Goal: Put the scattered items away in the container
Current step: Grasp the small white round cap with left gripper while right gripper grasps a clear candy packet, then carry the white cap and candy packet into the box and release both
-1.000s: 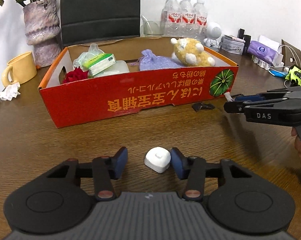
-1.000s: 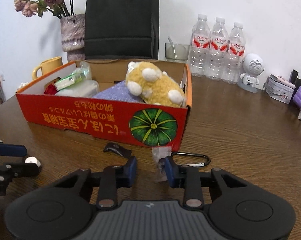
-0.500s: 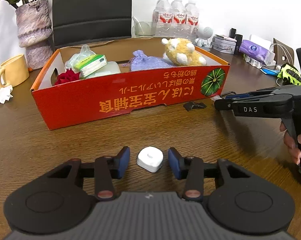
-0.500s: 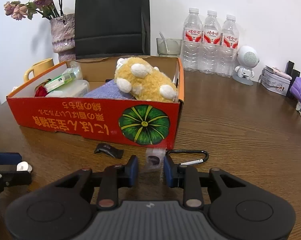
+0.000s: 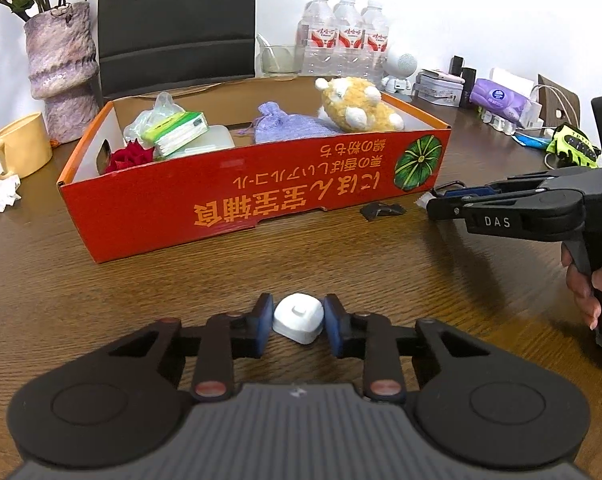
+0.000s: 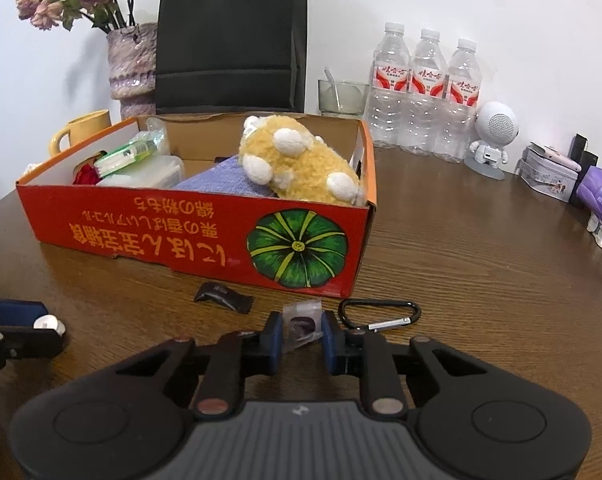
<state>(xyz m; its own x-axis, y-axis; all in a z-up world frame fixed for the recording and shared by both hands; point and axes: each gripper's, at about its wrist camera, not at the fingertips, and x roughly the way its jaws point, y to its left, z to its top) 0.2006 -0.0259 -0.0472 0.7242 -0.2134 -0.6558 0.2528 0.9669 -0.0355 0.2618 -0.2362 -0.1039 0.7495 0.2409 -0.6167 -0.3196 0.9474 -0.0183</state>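
The red cardboard box (image 5: 261, 196) stands on the brown table, also in the right wrist view (image 6: 205, 236). It holds a plush toy (image 5: 357, 106), a purple pouch (image 5: 285, 126), tissues and a red flower. My left gripper (image 5: 297, 318) is shut on a small white plastic piece (image 5: 299, 318) just above the table. My right gripper (image 6: 301, 330) is closed around a small clear packet (image 6: 303, 322) at the box's front right corner. A black carabiner (image 6: 381, 312) and a black clip (image 6: 223, 296) lie beside it.
A yellow mug (image 5: 17, 152), a vase (image 5: 61, 72) and crumpled tissue (image 5: 1, 196) stand left of the box. Water bottles (image 6: 425, 88), a glass, a white robot figure (image 6: 493, 136), tins and a purple pack line the back right.
My left jaws closed onto the white piece. My right jaws narrowed around the clear packet, and both grippers shifted slightly relative to the box.
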